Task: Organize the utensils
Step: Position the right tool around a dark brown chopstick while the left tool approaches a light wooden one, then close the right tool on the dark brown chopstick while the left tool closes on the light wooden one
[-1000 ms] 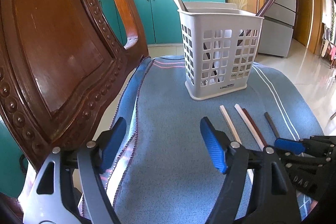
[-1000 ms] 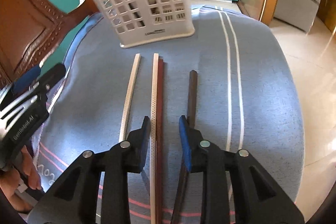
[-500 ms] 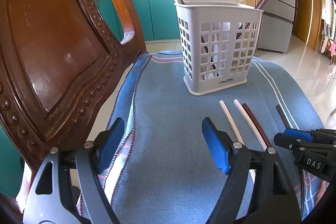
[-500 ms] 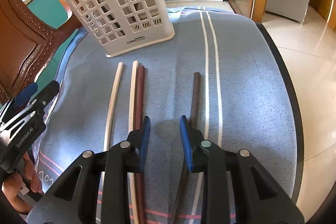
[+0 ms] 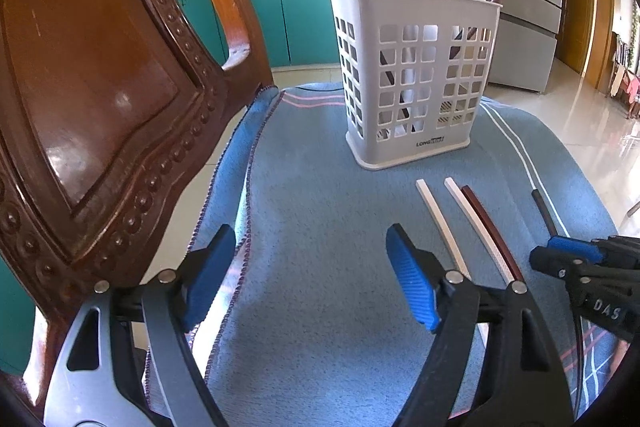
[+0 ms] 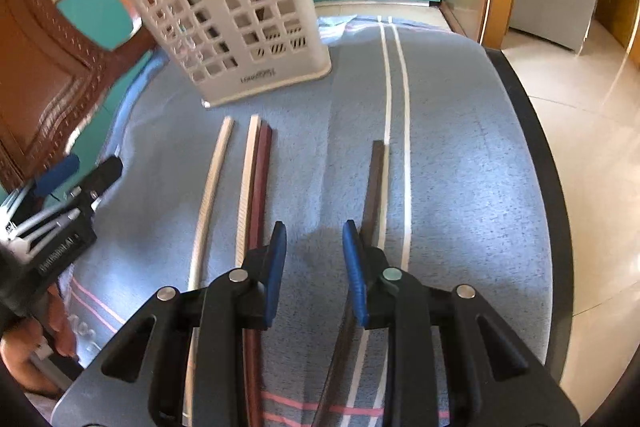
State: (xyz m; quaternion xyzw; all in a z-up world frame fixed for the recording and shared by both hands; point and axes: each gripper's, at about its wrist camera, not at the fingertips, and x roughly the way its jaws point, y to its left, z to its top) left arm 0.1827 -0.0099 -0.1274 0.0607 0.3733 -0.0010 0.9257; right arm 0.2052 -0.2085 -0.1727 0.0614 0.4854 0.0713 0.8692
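Since a second back: right claw [image 6: 314,269] shifted from pale-and-red pair toward dark chopstick [image 6: 374,183], part-open, empty. Left claw [image 5: 310,277] wide, idle. Four chopsticks flat, just before basket [image 6: 240,23]. Risk: right pad riding over stick, rolling it aside.

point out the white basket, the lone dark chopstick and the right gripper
white basket [image 5: 416,75], left wrist view, front perforated wall
lone dark chopstick [image 6: 374,183], right wrist view, mid shaft on the cloth
right gripper [image 6: 315,269], right wrist view, gap midway between the fingertips
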